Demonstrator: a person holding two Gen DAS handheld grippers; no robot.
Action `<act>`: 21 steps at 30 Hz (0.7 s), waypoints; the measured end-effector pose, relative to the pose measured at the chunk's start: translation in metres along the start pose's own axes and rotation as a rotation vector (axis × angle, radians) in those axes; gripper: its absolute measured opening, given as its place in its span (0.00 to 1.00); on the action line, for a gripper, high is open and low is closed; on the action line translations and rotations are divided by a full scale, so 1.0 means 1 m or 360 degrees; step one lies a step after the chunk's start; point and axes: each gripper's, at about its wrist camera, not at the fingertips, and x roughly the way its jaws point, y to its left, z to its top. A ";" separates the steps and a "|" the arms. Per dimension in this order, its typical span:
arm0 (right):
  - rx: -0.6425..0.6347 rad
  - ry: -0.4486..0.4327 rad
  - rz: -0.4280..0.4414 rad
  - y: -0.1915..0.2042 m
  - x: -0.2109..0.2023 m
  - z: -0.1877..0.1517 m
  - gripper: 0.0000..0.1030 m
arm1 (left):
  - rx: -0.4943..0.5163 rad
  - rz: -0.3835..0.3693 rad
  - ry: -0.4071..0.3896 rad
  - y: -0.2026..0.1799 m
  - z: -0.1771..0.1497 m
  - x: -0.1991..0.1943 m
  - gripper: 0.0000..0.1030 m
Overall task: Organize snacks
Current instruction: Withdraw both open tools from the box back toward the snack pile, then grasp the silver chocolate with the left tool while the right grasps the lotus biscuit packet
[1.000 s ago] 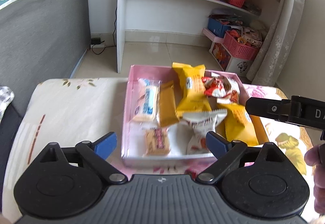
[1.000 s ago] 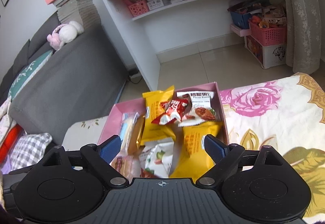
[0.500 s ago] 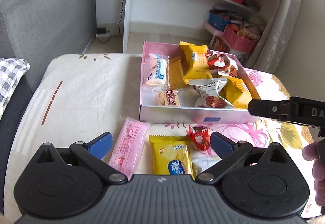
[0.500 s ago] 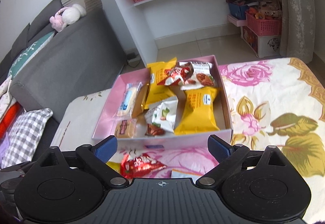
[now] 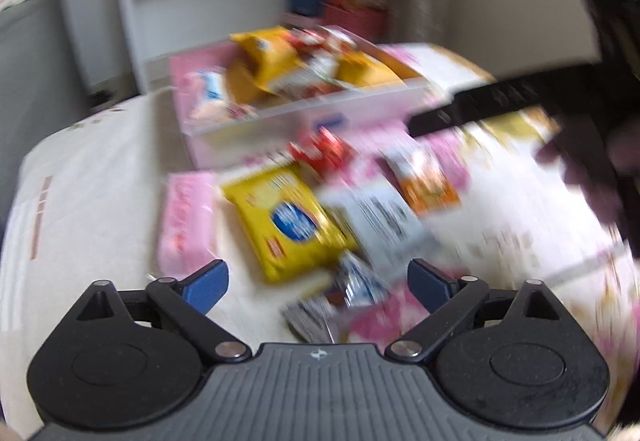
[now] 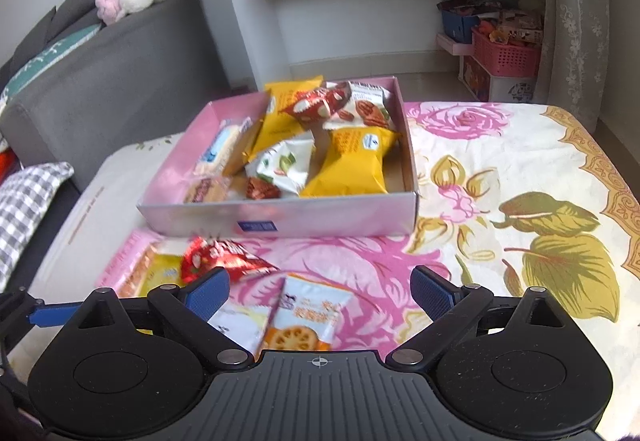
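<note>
Several sealed snack packets lie loose on the flowered cloth (image 6: 500, 145) of the counter, just in front of the pink box (image 6: 280, 219), which already holds a heap of others. Nearest the left claw (image 5: 318, 281) is a yellow packet (image 5: 286, 221) with a blue badge, flanked by a pink packet (image 5: 186, 217) on one side and a white packet (image 5: 380, 213) on the other; a small red wrapped sweet (image 5: 324, 153) sits close to the box wall, and an orange-printed biscuit packet (image 6: 306, 321) lies right under the right claw (image 6: 320, 293). Both claws stand wide open with nothing between the pads; the left one's jaws have just narrowed a little, the right one's have been spreading. The left view is badly smeared, so fine detail of the wrappers there cannot be read. These look like light, air-puffed foil or film pouches: soft, crinkly and slick, likely to skid on the cloth if nudged from one side, and the biscuits inside could crack under a hard squeeze. I would judge the best hold to be across the narrow width of a pouch near its middle, or on the flat crimped end seam, closing gently. The red sweet is small and would probably be best pinched by its twisted end.
</note>
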 end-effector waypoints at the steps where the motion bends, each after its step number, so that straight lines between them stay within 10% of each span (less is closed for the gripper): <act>1: -0.0020 0.0011 -0.0010 0.000 0.002 -0.003 0.95 | 0.0043 -0.0016 0.0011 -0.001 -0.003 0.000 0.88; 14: -0.0161 0.0116 -0.0073 0.006 0.032 -0.020 0.95 | 0.0205 -0.0050 0.0112 -0.014 -0.010 0.007 0.41; 21: -0.0236 0.0096 -0.0080 0.008 0.036 -0.023 0.98 | 0.0139 0.0043 0.0121 -0.007 -0.013 0.003 0.37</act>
